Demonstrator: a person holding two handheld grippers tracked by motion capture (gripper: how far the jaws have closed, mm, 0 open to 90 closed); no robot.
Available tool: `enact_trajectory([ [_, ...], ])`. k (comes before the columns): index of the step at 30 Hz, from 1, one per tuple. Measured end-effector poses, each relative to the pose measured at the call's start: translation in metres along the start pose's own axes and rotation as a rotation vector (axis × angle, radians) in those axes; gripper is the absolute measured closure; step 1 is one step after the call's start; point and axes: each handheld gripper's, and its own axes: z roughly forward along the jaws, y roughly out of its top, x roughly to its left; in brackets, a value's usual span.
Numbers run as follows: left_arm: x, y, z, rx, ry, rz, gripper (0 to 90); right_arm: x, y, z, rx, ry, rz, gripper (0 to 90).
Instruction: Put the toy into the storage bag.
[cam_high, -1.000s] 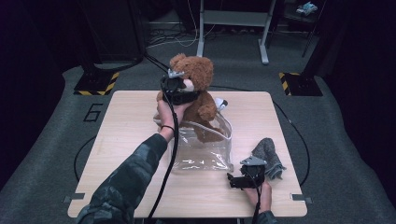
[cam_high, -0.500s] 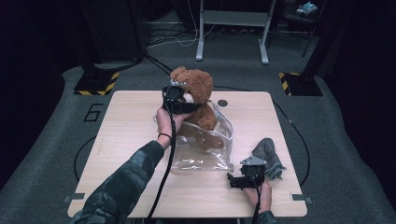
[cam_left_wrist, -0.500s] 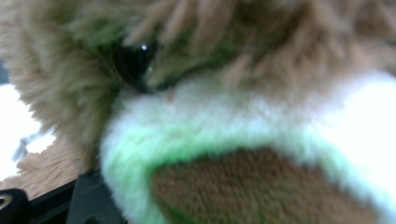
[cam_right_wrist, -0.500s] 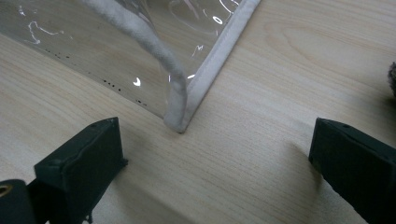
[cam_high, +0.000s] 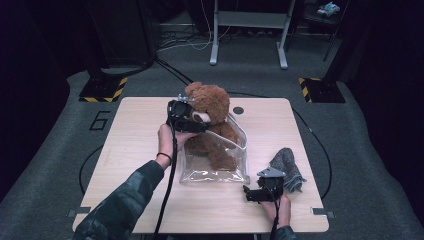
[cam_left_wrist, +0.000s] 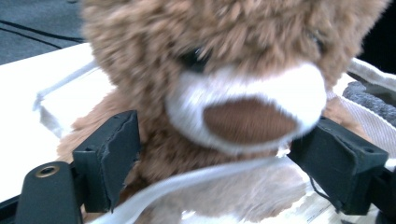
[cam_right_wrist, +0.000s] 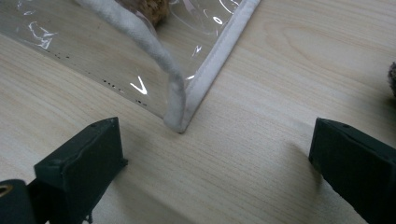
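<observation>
A brown teddy bear (cam_high: 212, 107) sits upright with its lower body inside a clear plastic bag (cam_high: 215, 172) trimmed in white, mid-table. My left gripper (cam_high: 192, 122) is at the bear's head from the left. In the left gripper view its jaws have just been opening and stand wide either side of the bear's muzzle (cam_left_wrist: 247, 116), the pads not pressing, with the bag's white rim (cam_left_wrist: 201, 179) below. My right gripper (cam_high: 248, 194) rests open on the table near the front edge. Between its jaws (cam_right_wrist: 217, 140) lies bare wood, just short of the bag's corner (cam_right_wrist: 180, 123).
A crumpled grey cloth (cam_high: 287, 165) lies right of the bag, beside the right gripper. A small dark disc (cam_high: 238, 110) sits on the light wooden table (cam_high: 135, 140) behind the bear. Dark floor, stands and cables surround the table.
The left hand has brought the bear down and toward the person, from above the bag's mouth into the bag. The right hand has stayed put.
</observation>
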Motion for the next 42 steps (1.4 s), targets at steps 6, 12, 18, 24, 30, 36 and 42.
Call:
enact_trajectory([
  [6, 0.014, -0.013, -0.014, -0.007, 0.002, -0.020, 14.4, 0.000, 0.000, 0.000, 0.001, -0.001, 0.000, 2.2],
  [12, 0.029, -0.031, -0.035, -0.032, 0.014, -0.050, 13.1, 0.000, 0.000, 0.000, -0.001, 0.002, 0.005, 2.2],
  [18, 0.046, -0.054, -0.060, -0.040, 0.045, -0.052, 12.5, 0.000, 0.000, 0.001, -0.001, -0.008, 0.005, 2.2],
  [24, 0.068, -0.086, -0.076, -0.035, 0.098, -0.085, 12.3, 0.000, 0.000, 0.000, 0.000, -0.003, 0.002, 2.2],
  [30, 0.085, -0.124, -0.079, -0.012, 0.157, -0.101, 12.0, 0.000, 0.000, 0.000, 0.001, -0.002, 0.002, 2.2],
  [36, 0.099, -0.172, -0.067, 0.062, 0.180, -0.131, 10.2, 0.000, 0.000, 0.000, 0.001, -0.002, 0.002, 2.2],
  [42, 0.105, -0.218, -0.046, 0.123, 0.219, -0.106, 9.0, 0.000, 0.000, 0.001, -0.001, -0.008, 0.005, 2.1],
])
